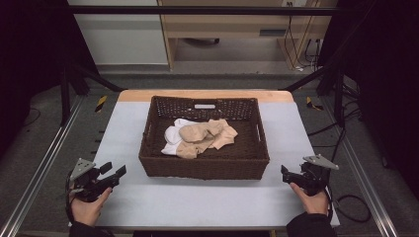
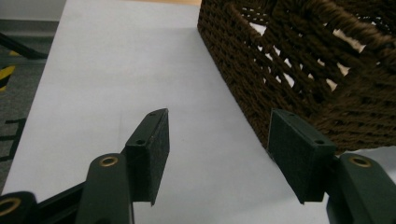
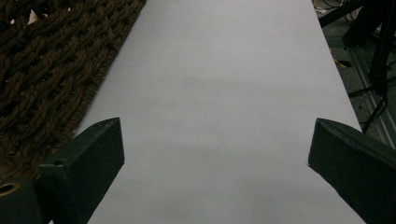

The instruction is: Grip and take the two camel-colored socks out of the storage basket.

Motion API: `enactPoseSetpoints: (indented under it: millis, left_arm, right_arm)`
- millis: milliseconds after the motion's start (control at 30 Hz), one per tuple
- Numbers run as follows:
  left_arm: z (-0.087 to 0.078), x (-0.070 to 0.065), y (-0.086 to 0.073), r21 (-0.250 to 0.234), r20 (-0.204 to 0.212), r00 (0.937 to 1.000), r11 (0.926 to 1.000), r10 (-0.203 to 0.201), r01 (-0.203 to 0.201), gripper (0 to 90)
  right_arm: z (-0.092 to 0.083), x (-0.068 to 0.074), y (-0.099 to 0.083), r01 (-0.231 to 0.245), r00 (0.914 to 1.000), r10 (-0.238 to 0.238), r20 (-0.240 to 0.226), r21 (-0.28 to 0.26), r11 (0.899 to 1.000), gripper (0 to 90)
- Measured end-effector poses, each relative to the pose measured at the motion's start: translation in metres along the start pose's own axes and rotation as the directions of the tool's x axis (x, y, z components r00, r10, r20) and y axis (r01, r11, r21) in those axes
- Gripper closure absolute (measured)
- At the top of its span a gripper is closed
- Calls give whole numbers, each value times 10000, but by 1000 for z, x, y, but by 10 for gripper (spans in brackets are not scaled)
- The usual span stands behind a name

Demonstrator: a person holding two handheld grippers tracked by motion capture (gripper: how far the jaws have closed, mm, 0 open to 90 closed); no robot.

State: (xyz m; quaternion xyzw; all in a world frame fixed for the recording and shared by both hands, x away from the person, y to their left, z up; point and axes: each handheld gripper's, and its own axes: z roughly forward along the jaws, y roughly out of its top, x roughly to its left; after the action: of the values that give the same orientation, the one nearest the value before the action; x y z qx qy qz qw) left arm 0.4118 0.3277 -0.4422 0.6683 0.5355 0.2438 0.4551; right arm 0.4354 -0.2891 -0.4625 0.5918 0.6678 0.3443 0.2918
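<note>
Table (image 1: 207, 197): pale sheet, basket (image 1: 204, 168) at its centre. Basket is dark woven wicker, upright; inside it lies a loose heap of socks (image 1: 200, 137), beige ones over white, toward the basket's middle and left. Left gripper (image 1: 112, 173) sits at the basket's near-left corner, just beside the wall, jaws wide, nothing between them. Right gripper (image 1: 288, 175) sits off the basket's near-right corner, jaws wide, empty. Judgement: work at its start. No sock lifted; all remain in the basket. Reach, grasp and removal all left.
</note>
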Motion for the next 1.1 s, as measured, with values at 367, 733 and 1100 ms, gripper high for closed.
enactPoseSetpoints:
  millis: [367,733,1100]
  left_arm:
    - [-11,-11,24,-716,297,9995,9974,56,-34,415]
    - [-13,-32,66,-1246,597,9965,9909,591,-513,413]
    - [3,-57,92,-1328,992,9910,9882,901,-766,412]
  right_arm:
    - [0,1,-1,180,9998,-181,33,151,9997,45]
    - [0,2,-1,270,9996,-271,54,150,9995,45]
    - [0,3,-1,252,9997,-252,1,127,9996,44]
